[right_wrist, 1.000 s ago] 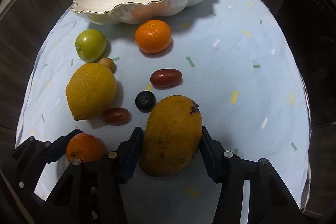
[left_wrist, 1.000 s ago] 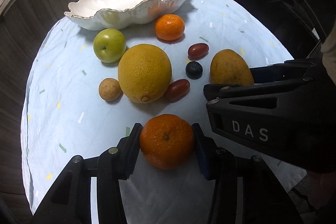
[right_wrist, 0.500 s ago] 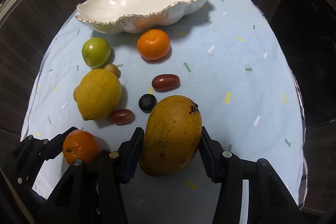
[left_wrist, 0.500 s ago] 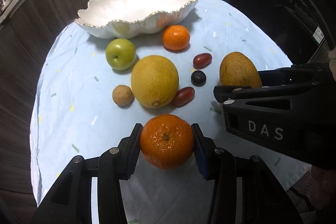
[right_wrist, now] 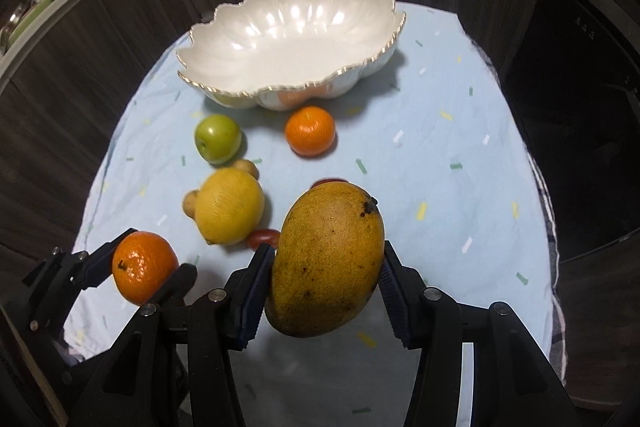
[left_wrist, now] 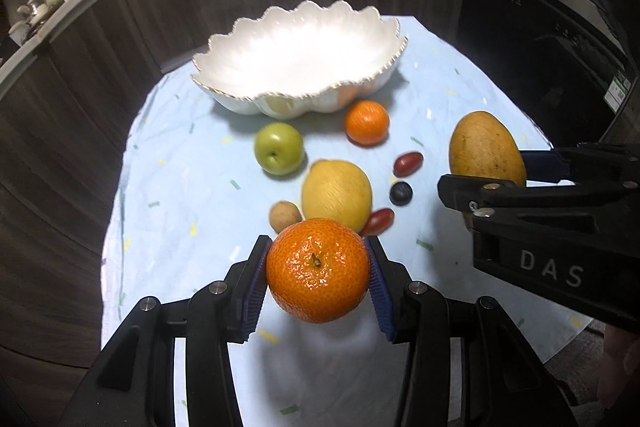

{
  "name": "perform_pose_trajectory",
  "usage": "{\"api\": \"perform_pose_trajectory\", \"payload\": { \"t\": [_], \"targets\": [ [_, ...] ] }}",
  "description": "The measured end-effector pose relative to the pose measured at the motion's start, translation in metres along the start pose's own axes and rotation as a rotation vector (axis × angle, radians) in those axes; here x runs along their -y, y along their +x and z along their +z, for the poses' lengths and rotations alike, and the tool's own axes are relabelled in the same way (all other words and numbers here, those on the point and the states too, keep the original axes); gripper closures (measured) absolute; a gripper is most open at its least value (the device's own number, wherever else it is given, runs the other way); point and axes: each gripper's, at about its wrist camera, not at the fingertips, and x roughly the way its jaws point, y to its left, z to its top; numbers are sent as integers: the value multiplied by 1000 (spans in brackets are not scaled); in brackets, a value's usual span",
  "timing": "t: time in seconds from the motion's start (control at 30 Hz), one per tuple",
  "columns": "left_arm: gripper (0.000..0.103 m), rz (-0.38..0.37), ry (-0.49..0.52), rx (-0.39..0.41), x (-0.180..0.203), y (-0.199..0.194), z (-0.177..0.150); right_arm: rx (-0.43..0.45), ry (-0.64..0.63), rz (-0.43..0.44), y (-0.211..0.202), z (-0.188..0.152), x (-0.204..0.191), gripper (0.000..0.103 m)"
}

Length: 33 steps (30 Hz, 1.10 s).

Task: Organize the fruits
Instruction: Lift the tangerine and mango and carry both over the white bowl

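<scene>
My left gripper [left_wrist: 318, 273] is shut on a tangerine [left_wrist: 317, 270] and holds it above the light blue cloth [left_wrist: 180, 195]; it also shows in the right wrist view [right_wrist: 144, 273]. My right gripper [right_wrist: 326, 277] is shut on a yellow mango [right_wrist: 326, 259], lifted off the cloth; the mango shows in the left wrist view [left_wrist: 486, 151]. An empty white scalloped bowl [left_wrist: 224, 63] stands at the back of the cloth, also in the right wrist view [right_wrist: 208, 39].
On the cloth lie a second tangerine [left_wrist: 367, 123], a green apple [left_wrist: 279, 153], a lemon [left_wrist: 336, 195], a small brown fruit [left_wrist: 284, 217], two red grape tomatoes [left_wrist: 408, 163], [left_wrist: 378, 221] and a dark berry [left_wrist: 401, 193]. Dark wood cabinets surround the table.
Both grippers have risen and pulled back with their fruit: the tangerine and the mango are lifted off the cloth, and the bowl's inside has come into view.
</scene>
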Motion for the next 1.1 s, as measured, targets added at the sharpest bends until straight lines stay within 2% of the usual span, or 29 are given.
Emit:
{"api": "perform_pose_trajectory", "payload": {
  "t": [0.57,1.1],
  "targets": [
    [58,29,-64,56,-27,-15,32,75,1,-5,-20,22,1,51],
    [58,52,-106,120,-49,-4,91,177,20,-5,-20,84,7,51]
  ]
}}
